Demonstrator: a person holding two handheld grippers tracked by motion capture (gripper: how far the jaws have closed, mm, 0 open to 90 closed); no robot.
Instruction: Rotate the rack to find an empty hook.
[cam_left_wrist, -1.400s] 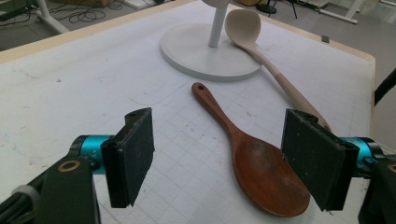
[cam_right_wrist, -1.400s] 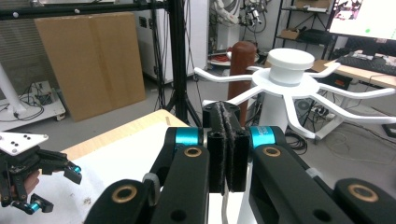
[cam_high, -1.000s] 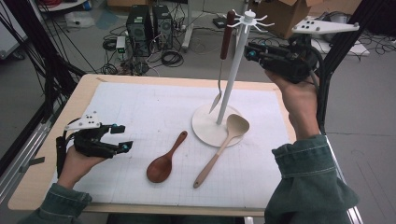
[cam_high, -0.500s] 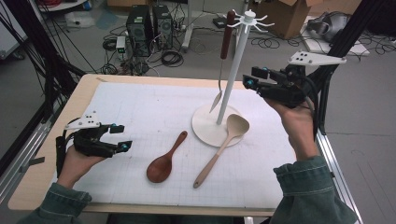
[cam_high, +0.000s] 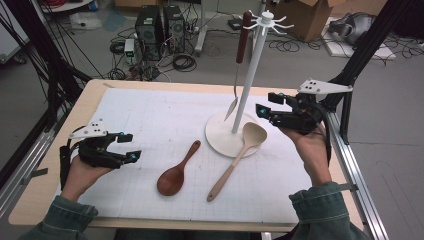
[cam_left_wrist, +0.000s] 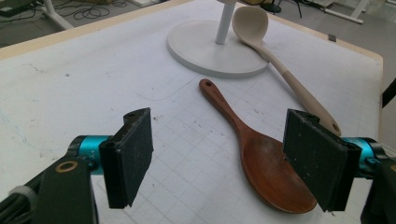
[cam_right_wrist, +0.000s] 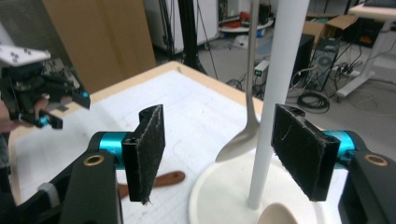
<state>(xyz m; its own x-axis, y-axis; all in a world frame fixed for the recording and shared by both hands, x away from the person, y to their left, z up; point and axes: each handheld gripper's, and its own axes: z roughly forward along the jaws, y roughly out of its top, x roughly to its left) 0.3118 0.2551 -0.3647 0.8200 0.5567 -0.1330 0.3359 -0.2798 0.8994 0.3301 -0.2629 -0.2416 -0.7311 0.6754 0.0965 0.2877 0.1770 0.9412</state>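
Two grippers are out over the white mat; the right gripper (cam_high: 264, 110) hangs just beside the white rack's pole (cam_high: 248, 80), its jaws having just been opening and now standing wide with nothing pressed between the pads; in the right gripper view the pole (cam_right_wrist: 275, 107) rises between the pads without touching either, and the hung metal spoon (cam_right_wrist: 247, 112) dangles just beyond them; the rack's round base (cam_high: 222, 136) lies below and ahead of this gripper, and the pale wooden spoon (cam_high: 239, 154) rests with its bowl on that base, just under the gripper, its handle slanting back toward the person; the left gripper (cam_high: 129, 146) sits low over the mat, well apart from the rack, jaws spread wide and empty; the dark wooden spoon (cam_left_wrist: 252, 149) lies flat just ahead of it, bowl close to one pad, handle pointing away toward the base (cam_left_wrist: 205, 49).
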